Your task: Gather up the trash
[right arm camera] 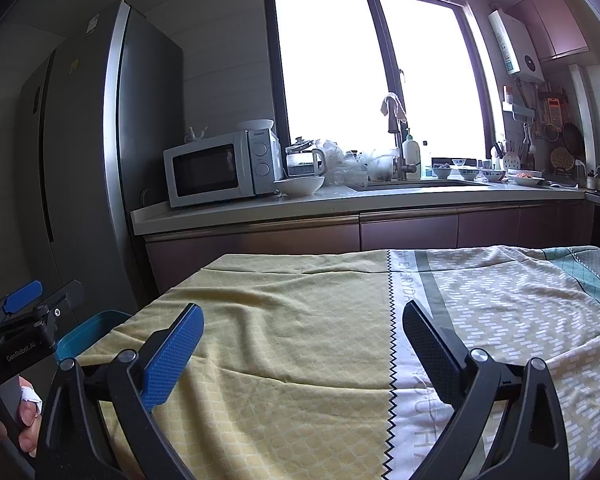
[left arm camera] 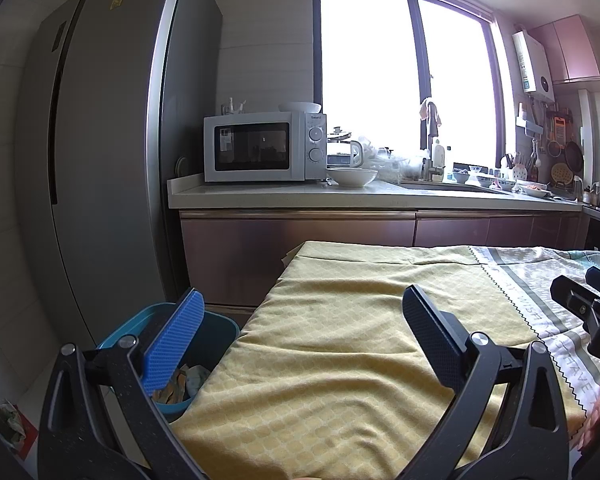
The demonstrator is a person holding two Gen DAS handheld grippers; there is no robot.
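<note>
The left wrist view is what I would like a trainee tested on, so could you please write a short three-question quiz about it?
1. True or false: the left tool is gripping a piece of trash.
2. Where does the blue bin stand relative to the yellow cloth: A) left, B) right, C) on top?
3. What white appliance sits on the counter beside the fridge?

Key: 1 false, it is open and empty. 2 A. 3 The microwave.

My left gripper (left arm camera: pixel 300 320) hangs over the left end of the yellow-and-grey cloth-covered table (left arm camera: pixel 340 320), with the blue plastic bin (left arm camera: pixel 216 332) of scraps just off that edge. My right gripper (right arm camera: pixel 302 336) sits further right; the stone counter (right arm camera: pixel 340 204) with the white microwave (right arm camera: pixel 220 168) is behind.
</note>
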